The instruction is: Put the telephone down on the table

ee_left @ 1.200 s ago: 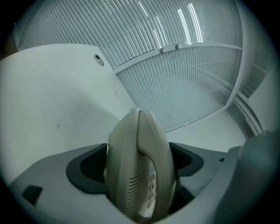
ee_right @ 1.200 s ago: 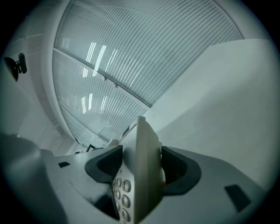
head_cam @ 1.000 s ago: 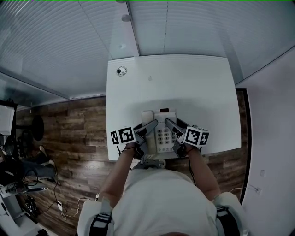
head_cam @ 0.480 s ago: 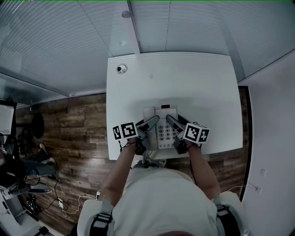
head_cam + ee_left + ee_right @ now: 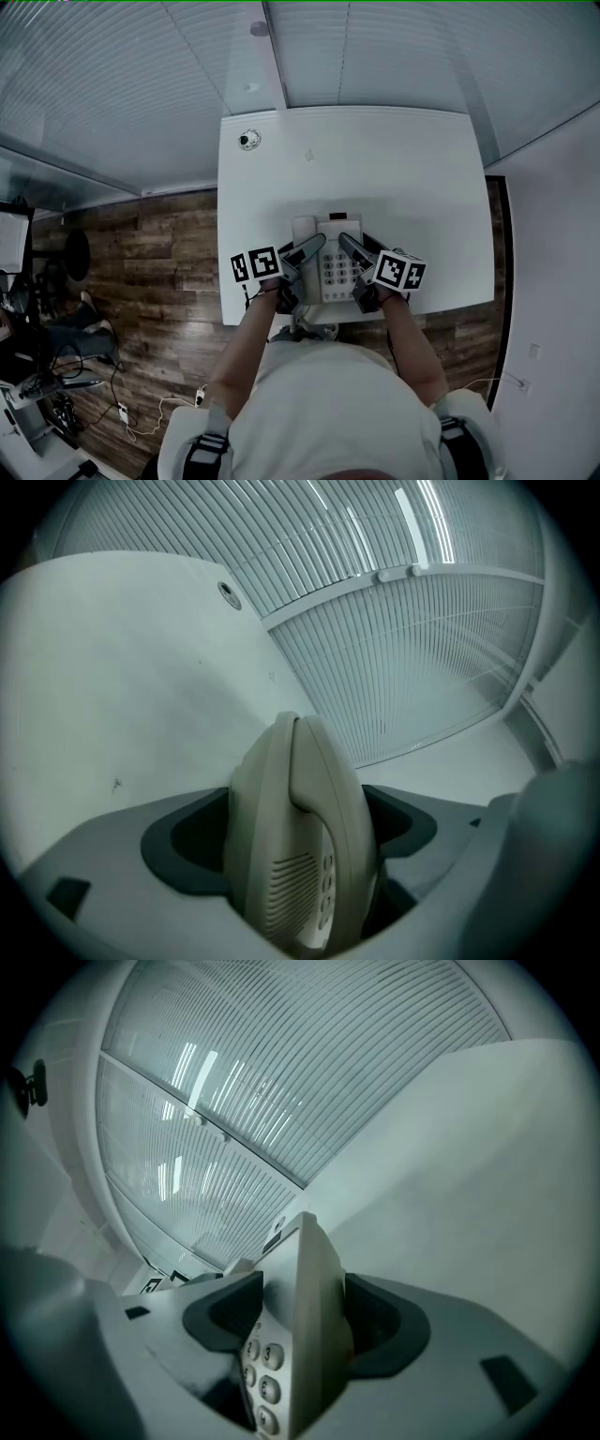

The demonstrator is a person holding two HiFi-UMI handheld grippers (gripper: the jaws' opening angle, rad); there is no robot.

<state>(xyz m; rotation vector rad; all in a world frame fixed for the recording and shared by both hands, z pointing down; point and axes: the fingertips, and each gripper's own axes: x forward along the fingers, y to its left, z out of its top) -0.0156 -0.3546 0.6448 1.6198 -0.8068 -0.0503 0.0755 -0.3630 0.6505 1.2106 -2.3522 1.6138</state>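
Holding the beige plastic keypad telephone (image 5: pixel 330 261), the left gripper (image 5: pixel 316 243) and right gripper (image 5: pixel 345 242) are each pinching one side, at the white rectangular table (image 5: pixel 394 169).

Both gripper views cut the telephone (image 5: pixel 300 855) off at the bottom edge. The head view hides its underside, so contact with the worktop (image 5: pixel 394 169) cannot be told; the round thing (image 5: pixel 247 140) at the far corner is too small to name

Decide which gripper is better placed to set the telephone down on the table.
Neither alone. The left gripper is shut on the telephone at its handset side, the right gripper at its keypad side, over the table. Lowering with both looks safest.
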